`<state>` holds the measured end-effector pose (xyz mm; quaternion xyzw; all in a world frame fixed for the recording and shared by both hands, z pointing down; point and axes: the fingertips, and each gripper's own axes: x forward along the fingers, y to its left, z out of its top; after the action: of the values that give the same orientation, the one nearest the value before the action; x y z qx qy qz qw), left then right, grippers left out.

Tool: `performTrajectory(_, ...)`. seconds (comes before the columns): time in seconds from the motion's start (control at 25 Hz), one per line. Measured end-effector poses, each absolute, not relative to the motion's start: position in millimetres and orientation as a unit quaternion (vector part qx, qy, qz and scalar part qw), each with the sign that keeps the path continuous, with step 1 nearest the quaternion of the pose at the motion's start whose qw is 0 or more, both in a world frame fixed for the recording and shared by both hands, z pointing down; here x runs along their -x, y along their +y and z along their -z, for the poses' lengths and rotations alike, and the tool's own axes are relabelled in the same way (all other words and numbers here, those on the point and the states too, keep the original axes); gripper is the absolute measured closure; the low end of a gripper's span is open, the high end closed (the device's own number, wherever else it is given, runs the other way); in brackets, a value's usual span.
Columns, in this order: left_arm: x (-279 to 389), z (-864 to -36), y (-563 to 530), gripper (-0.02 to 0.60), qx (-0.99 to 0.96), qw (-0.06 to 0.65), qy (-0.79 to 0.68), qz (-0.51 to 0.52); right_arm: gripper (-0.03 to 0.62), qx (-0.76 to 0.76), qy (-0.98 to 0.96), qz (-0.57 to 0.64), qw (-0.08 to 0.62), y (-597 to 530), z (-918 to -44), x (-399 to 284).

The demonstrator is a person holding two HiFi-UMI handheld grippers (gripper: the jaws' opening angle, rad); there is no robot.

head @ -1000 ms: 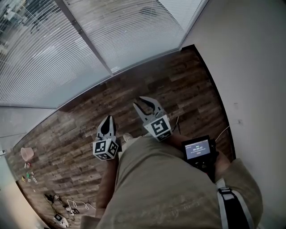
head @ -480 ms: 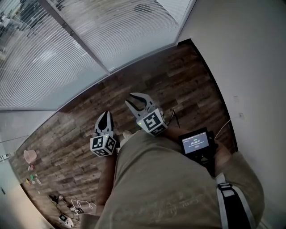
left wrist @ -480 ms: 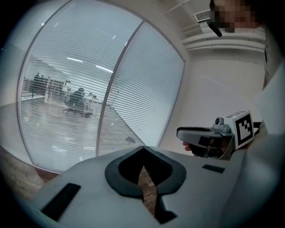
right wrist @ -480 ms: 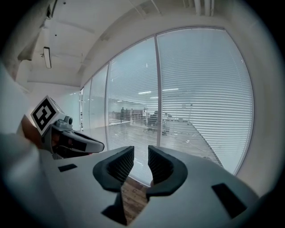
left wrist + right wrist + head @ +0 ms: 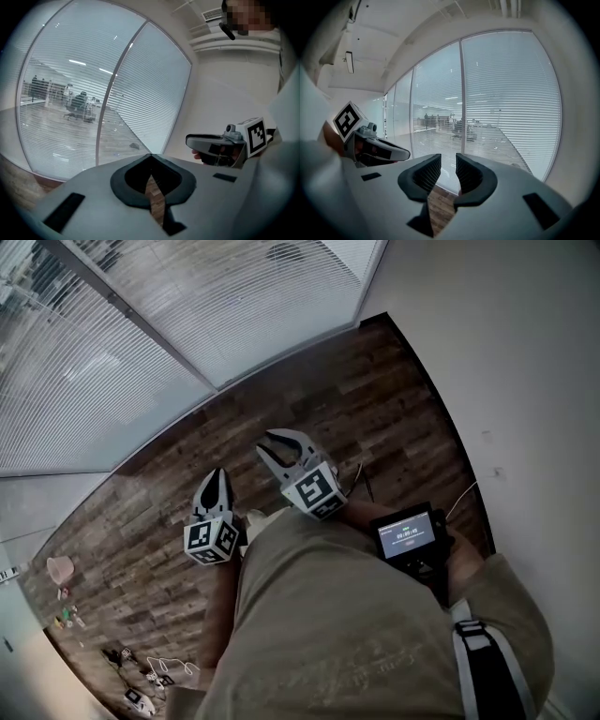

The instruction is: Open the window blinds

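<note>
The slatted window blinds (image 5: 234,296) hang closed across the glass at the top of the head view, above the wooden floor (image 5: 375,418). My left gripper (image 5: 217,476) points toward them over the floor, its jaws shut and empty. To its right, my right gripper (image 5: 284,439) is open with nothing between its fingers. In the left gripper view the blinds (image 5: 93,93) fill the left half beyond the shut left gripper (image 5: 150,158), and the right gripper (image 5: 211,140) shows at the right. In the right gripper view the blinds (image 5: 511,103) lie beyond the open right gripper (image 5: 448,161). Both grippers are well short of the blinds.
A dark window post (image 5: 141,324) splits the blinds into panels. A white wall (image 5: 525,381) runs along the right. A small screen device (image 5: 408,535) hangs at the person's waist. Cables and small items (image 5: 131,676) and a pink object (image 5: 59,568) lie on the floor at lower left.
Both grippers have shifted left and slightly up in the head view, together with the person. The left jaws stay shut and the right jaws stay open.
</note>
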<state>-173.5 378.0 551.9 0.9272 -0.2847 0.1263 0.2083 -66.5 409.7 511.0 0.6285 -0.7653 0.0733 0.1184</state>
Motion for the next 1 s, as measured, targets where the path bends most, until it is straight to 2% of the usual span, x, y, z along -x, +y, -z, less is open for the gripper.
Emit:
performTrajectory(0.56, 123.5, -559.6, 441.9, 0.566, -0.935, 0.198, -0.263, -0.131, 0.491, -0.641, -0.753, -0.097, 0.108, 468.7, -521.9, 17.5)
performTrajectory(1.0, 158.7, -565.3, 433.3, 0.566, -0.919, 0.213, -0.309, -0.123, 0.490, -0.602, -0.784, -0.097, 0.116, 447.1, -524.6, 46.5)
